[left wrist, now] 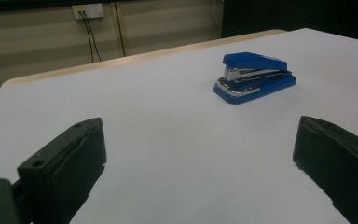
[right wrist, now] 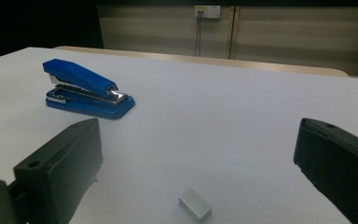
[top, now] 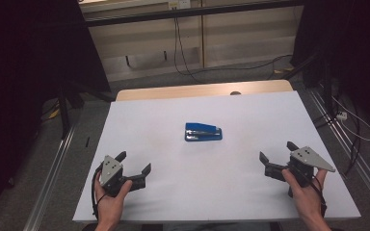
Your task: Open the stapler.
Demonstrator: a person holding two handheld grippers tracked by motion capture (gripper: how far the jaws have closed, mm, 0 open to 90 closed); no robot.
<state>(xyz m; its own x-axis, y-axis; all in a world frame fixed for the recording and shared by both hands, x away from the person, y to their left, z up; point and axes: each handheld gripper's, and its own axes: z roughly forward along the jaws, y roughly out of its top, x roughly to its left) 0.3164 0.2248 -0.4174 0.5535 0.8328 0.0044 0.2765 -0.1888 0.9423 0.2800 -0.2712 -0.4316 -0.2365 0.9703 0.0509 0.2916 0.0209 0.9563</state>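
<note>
A blue stapler [top: 203, 132] with a chrome inner part lies shut in the middle of the white table [top: 197, 192]. My left gripper [top: 135, 162] rests near the front left edge, open, nothing between its jaws. From the left gripper view the stapler [left wrist: 254, 76] sits ahead and to the right of my open left gripper [left wrist: 200, 144]. At the front right, my right gripper [top: 277, 151] is open as well. In the right gripper view a small silver block of staples [right wrist: 194, 204] lies on the table just in front of my right gripper [right wrist: 198, 144], and the stapler [right wrist: 86, 91] is far left.
A wooden strip [top: 202, 90] runs along the table's far edge. Beyond it are a beige wall, a wall socket [right wrist: 207, 11] and black cables [top: 183, 53] on the floor. Metal rails [top: 53, 178] flank the table on both sides.
</note>
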